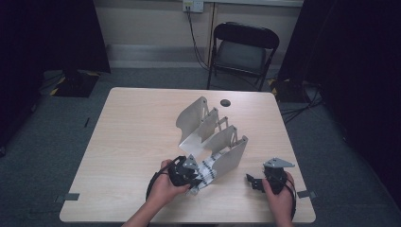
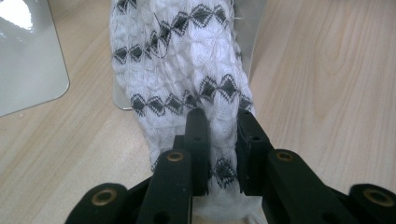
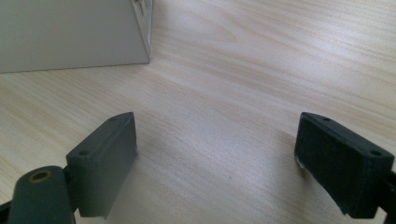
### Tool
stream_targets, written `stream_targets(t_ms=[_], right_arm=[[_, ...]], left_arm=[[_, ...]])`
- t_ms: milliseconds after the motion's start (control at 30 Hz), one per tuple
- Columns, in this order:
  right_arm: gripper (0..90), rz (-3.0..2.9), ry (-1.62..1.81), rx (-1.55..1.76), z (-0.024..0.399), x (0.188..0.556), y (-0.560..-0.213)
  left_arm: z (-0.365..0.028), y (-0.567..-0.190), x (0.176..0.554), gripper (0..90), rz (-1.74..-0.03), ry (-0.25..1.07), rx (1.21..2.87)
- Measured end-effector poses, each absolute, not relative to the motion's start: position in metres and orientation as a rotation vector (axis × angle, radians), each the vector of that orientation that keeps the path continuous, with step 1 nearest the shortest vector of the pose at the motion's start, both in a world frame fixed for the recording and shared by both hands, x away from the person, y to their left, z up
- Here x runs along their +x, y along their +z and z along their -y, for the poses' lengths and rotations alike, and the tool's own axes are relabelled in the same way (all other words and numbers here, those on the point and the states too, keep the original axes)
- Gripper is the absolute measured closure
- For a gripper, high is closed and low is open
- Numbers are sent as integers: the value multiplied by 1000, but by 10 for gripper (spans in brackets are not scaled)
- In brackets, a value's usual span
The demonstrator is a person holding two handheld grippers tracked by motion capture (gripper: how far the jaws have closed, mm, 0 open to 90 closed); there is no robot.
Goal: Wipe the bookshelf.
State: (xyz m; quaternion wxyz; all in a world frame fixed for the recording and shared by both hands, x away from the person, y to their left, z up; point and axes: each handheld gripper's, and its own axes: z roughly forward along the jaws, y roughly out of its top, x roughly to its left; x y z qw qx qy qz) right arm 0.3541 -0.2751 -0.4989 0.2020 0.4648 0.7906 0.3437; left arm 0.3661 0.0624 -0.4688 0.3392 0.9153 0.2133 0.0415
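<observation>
Gripping the sock [image 2: 187, 70] near its lower end, my left claw [image 2: 219, 135] is clenched on the knit, a fold of white fabric with black diamond bands pinched between the two black pads. From above, that claw [image 1: 188, 171] sits at about 6 o'clock on the counter [image 1: 132, 142], and the sock [image 1: 207, 170] runs from it toward 1 o'clock into the nearest slot of the grey rack [image 1: 213, 135], touching the rack's front plate. The rack stands upright near the middle of the counter, its curved metal dividers fanned in a row from 11 o'clock to 5 o'clock. In the left claw's own view the sock lies flat on the wood, reaching up toward 12 o'clock, with a shiny divider [image 2: 28, 56] at 10 o'clock beside it and another grey plate behind the fabric. My right claw [image 1: 257, 182] rests at about 4 o'clock from the left one, well apart from the sock, and it is released: its pads [image 3: 107, 158] stand wide with bare wood between them. In its view a corner of the rack [image 3: 74, 35] shows at 11 o'clock, near but not touching. A small dark disc [image 1: 225, 102] lies on the counter at 12 o'clock, just beyond the rack. Past the far edge stands a black chair [image 1: 243, 49].
</observation>
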Motion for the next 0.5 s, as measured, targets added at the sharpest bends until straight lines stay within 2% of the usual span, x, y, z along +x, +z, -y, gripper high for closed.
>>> stream_targets(t_ms=[200, 433, 500], right_arm=[[124, -2208, 960, 1297, 275, 354, -499], [124, -2208, 960, 1298, 275, 354, -499], [124, -2208, 959, 1299, 275, 354, -499]], left_arm=[[-44, -461, 380, 780, -566, 133, 2344], [-22, -471, 392, 764, -573, 129, 2362], [-19, -475, 391, 759, -593, 109, 2320]])
